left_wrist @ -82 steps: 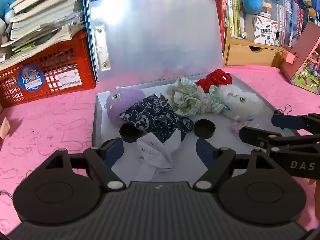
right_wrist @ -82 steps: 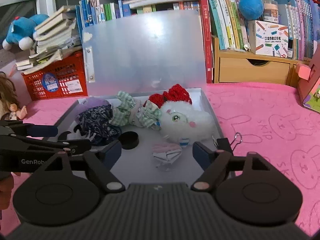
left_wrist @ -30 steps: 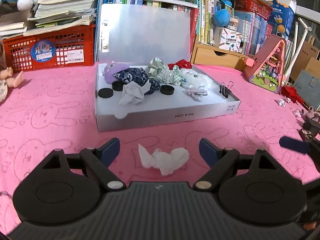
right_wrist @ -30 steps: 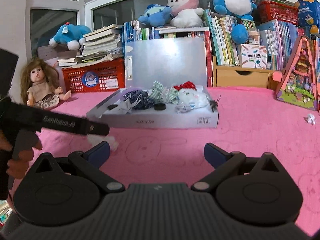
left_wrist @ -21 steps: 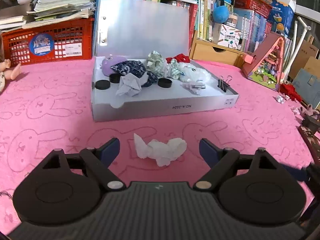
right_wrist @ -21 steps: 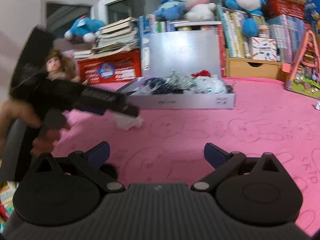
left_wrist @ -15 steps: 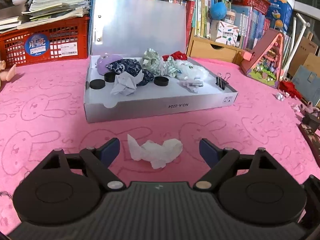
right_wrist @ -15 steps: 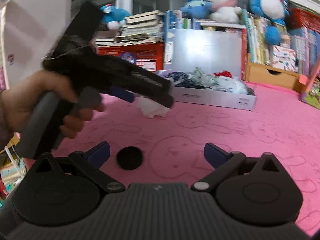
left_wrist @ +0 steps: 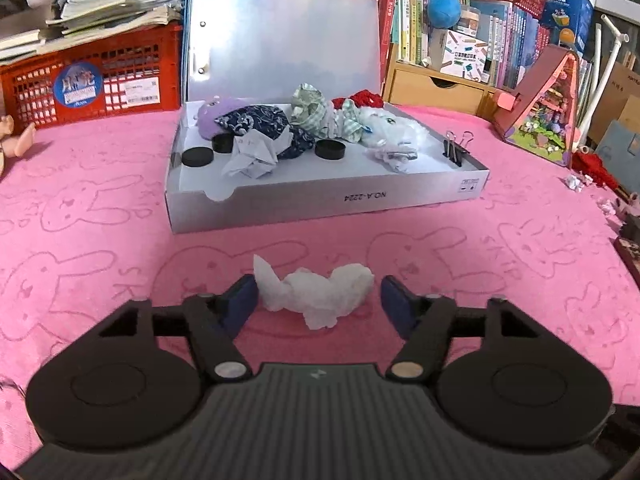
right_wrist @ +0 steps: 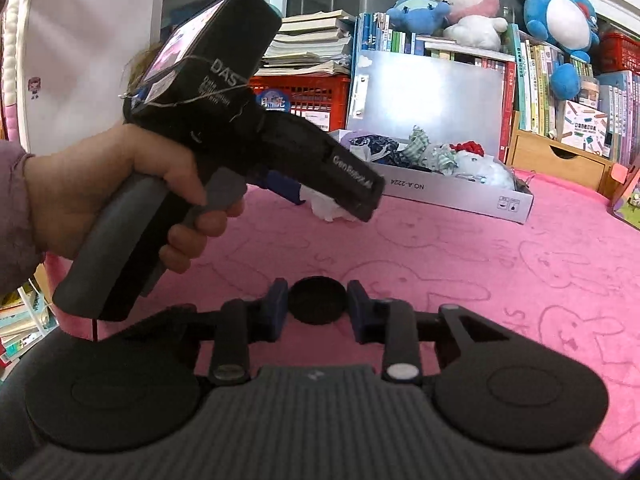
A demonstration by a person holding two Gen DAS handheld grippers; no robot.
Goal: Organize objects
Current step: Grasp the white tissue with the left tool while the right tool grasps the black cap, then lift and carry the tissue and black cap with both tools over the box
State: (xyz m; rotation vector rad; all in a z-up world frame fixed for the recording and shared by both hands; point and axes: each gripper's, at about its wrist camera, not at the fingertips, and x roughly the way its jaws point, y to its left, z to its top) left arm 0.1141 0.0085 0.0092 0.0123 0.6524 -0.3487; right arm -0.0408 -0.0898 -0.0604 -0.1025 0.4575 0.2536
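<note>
A crumpled white tissue [left_wrist: 316, 294] lies on the pink cloth in front of the grey box [left_wrist: 328, 200]. My left gripper [left_wrist: 316, 300] is open with its jaws on either side of the tissue, the left finger touching it. It also shows in the right wrist view [right_wrist: 332, 200], over the tissue [right_wrist: 326, 206]. My right gripper [right_wrist: 317, 306] has its blue jaws closed around a black round cap [right_wrist: 317, 300] lying on the cloth. The box holds soft toys, crumpled paper, black caps and binder clips [left_wrist: 456, 148].
A red crate [left_wrist: 92, 84] with books stands back left, a wooden drawer unit [left_wrist: 436, 88] and bookshelves at the back, a toy house [left_wrist: 544, 108] at right. Small paper scraps [left_wrist: 576, 182] lie far right. A doll's leg [left_wrist: 16, 140] shows at the left edge.
My left gripper has come down around the tissue. My right gripper swung left, dropped to the black cap and closed its jaws on it.
</note>
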